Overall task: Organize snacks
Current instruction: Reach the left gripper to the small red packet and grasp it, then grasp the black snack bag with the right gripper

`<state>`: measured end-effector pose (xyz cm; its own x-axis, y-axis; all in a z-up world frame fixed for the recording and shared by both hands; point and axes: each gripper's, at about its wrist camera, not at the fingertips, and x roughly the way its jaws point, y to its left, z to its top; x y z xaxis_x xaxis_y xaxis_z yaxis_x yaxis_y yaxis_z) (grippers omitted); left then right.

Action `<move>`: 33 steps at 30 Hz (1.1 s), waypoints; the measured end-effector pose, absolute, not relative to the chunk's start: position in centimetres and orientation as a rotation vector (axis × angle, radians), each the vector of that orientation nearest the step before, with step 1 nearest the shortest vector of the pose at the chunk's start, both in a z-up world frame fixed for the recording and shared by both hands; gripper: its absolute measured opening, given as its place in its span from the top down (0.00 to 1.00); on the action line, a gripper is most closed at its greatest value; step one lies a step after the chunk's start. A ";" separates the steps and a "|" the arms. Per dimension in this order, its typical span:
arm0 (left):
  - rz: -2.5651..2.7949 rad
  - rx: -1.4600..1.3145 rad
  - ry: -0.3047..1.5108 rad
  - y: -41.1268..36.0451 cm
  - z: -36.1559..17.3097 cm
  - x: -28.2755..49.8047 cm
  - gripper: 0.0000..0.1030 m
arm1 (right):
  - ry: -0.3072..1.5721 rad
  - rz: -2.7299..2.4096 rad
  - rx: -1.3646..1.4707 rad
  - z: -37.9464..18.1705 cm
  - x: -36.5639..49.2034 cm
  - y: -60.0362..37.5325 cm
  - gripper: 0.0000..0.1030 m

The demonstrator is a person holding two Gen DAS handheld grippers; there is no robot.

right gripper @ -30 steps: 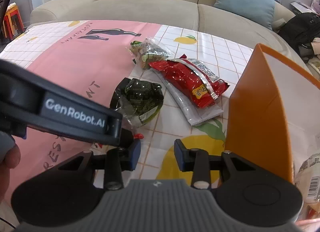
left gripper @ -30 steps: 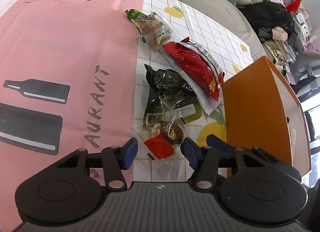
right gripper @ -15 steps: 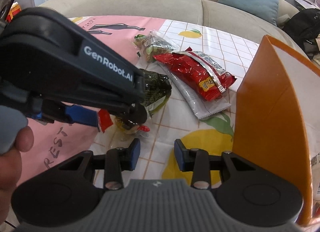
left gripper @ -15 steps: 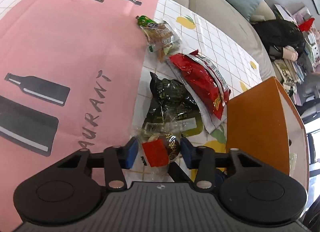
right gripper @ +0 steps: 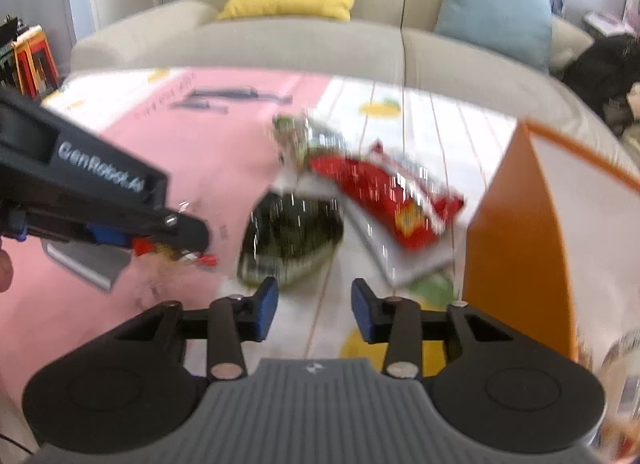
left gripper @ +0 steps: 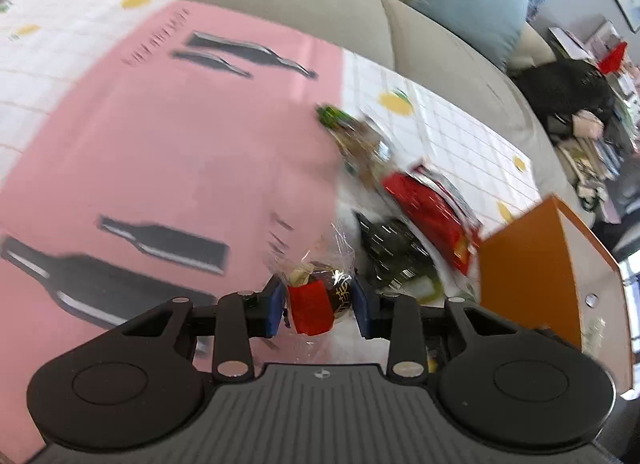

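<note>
My left gripper (left gripper: 319, 306) is shut on a small clear-wrapped snack with a red label (left gripper: 318, 302) and holds it above the table. In the right wrist view the left gripper (right gripper: 176, 242) shows at the left with the snack (right gripper: 160, 250) in it. My right gripper (right gripper: 314, 310) is open and empty above the table, near a dark green snack bag (right gripper: 292, 238). A red snack bag (right gripper: 384, 193) lies on a white packet. A clear bag with a green top (right gripper: 296, 135) lies farther back. The orange box (right gripper: 520, 248) stands at the right.
The table has a pink cloth (left gripper: 160, 151) on the left and a white lemon-print cloth (left gripper: 452, 135) on the right. A beige sofa (right gripper: 304, 43) with yellow and blue cushions runs behind. Clutter and a black bag (left gripper: 568, 91) lie at the far right.
My left gripper closed on the small wrapped snack and lifted it off the table. Both views are now motion-blurred and tilted up toward the sofa.
</note>
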<state>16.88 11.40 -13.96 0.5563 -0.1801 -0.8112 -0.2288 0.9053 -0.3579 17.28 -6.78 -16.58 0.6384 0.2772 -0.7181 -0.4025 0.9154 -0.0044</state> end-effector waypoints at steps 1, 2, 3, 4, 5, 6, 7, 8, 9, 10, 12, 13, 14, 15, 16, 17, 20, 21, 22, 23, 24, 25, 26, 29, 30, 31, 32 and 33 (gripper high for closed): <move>0.054 -0.445 0.987 11.9 -13.9 17.0 0.62 | 0.766 0.395 -0.173 -16.2 17.4 -6.4 0.58; 0.067 -0.444 0.984 12.4 -13.9 17.2 0.62 | 0.745 0.404 -0.178 -15.9 17.7 -6.1 0.58; 0.079 -0.454 0.984 12.9 -14.0 17.3 0.62 | 0.729 0.413 -0.185 -15.7 18.1 -5.6 0.58; 0.085 -0.462 0.987 13.3 -14.1 17.4 0.62 | 0.721 0.419 -0.192 -15.5 18.3 -5.0 0.58; 0.090 -0.468 0.991 13.6 -14.2 17.5 0.62 | 0.716 0.424 -0.196 -15.5 18.8 -4.5 0.58; 0.092 -0.469 0.992 13.8 -14.2 17.6 0.62 | 0.711 0.429 -0.199 -15.5 19.3 -4.0 0.57; 0.094 -0.468 0.990 13.9 -14.3 17.6 0.62 | 0.712 0.431 -0.204 -15.6 19.8 -3.5 0.55; 0.094 -0.468 0.989 13.9 -14.4 17.6 0.62 | 0.720 0.430 -0.210 -15.8 20.3 -3.1 0.49; 0.093 -0.471 0.991 14.0 -14.5 17.6 0.62 | 0.731 0.428 -0.217 -16.0 20.9 -2.5 0.42; 0.092 -0.474 0.994 14.0 -14.6 17.7 0.62 | 0.736 0.427 -0.220 -16.2 21.1 -2.1 0.41; 0.091 -0.479 1.000 14.0 -14.9 17.7 0.62 | 0.750 0.428 -0.229 -16.9 21.7 -1.6 0.41; 0.090 -0.479 1.003 14.0 -15.1 17.7 0.62 | 0.761 0.422 -0.242 -17.3 22.0 -1.3 0.41; 0.088 -0.479 1.006 14.0 -15.2 17.6 0.62 | 0.772 0.411 -0.257 -17.7 22.3 -1.1 0.41; 0.086 -0.478 1.009 14.0 -15.3 17.6 0.62 | 0.785 0.401 -0.272 -18.1 22.6 -0.9 0.42; 0.084 -0.478 1.012 14.0 -15.4 17.6 0.62 | 0.795 0.398 -0.275 -18.4 22.9 -0.8 0.42; 0.082 -0.479 1.015 14.0 -15.5 17.5 0.62 | 0.804 0.392 -0.277 -18.7 23.0 -0.9 0.43; 0.082 -0.482 1.025 14.0 -15.7 17.5 0.62 | 0.828 0.350 -0.285 -19.5 23.4 -1.2 0.58; 0.083 -0.482 1.027 14.0 -15.8 17.5 0.62 | 0.831 0.352 -0.260 -19.6 23.5 -1.6 0.65; 0.083 -0.482 1.029 13.9 -15.8 17.4 0.62 | 0.837 0.352 -0.243 -19.6 23.6 -1.9 0.64; 0.083 -0.482 1.031 13.8 -15.8 17.4 0.62 | 0.839 0.355 -0.241 -19.6 23.6 -2.0 0.65; 0.082 -0.480 1.033 13.7 -15.8 17.3 0.62 | 0.841 0.358 -0.246 -19.5 23.6 -2.1 0.65; 0.080 -0.476 1.032 13.6 -15.7 17.2 0.62 | 0.845 0.360 -0.245 -19.5 23.6 -2.2 0.65; 0.078 -0.472 1.032 13.4 -15.6 17.2 0.62 | 0.851 0.363 -0.239 -19.4 23.5 -2.3 0.65; 0.070 -0.460 1.026 13.0 -15.0 16.7 0.62 | 0.859 0.372 -0.216 -18.8 22.9 -2.8 0.66; 0.071 -0.460 1.025 12.9 -14.8 16.5 0.62 | 0.854 0.382 -0.217 -18.4 22.5 -2.9 0.66; 0.074 -0.463 1.025 12.9 -14.6 16.3 0.62 | 0.847 0.390 -0.216 -18.0 22.0 -3.0 0.66; 0.075 -0.465 1.023 12.8 -14.4 16.0 0.62 | 0.842 0.397 -0.212 -17.5 21.6 -3.1 0.66; 0.074 -0.465 1.020 12.7 -14.2 15.8 0.62 | 0.838 0.407 -0.202 -16.9 21.0 -3.4 0.66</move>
<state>15.75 12.74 -14.15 0.5299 -0.1541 -0.8339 -0.2727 0.9002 -0.3396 20.97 -3.36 -16.85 0.5979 0.2698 -0.7548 -0.4268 0.9042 -0.0148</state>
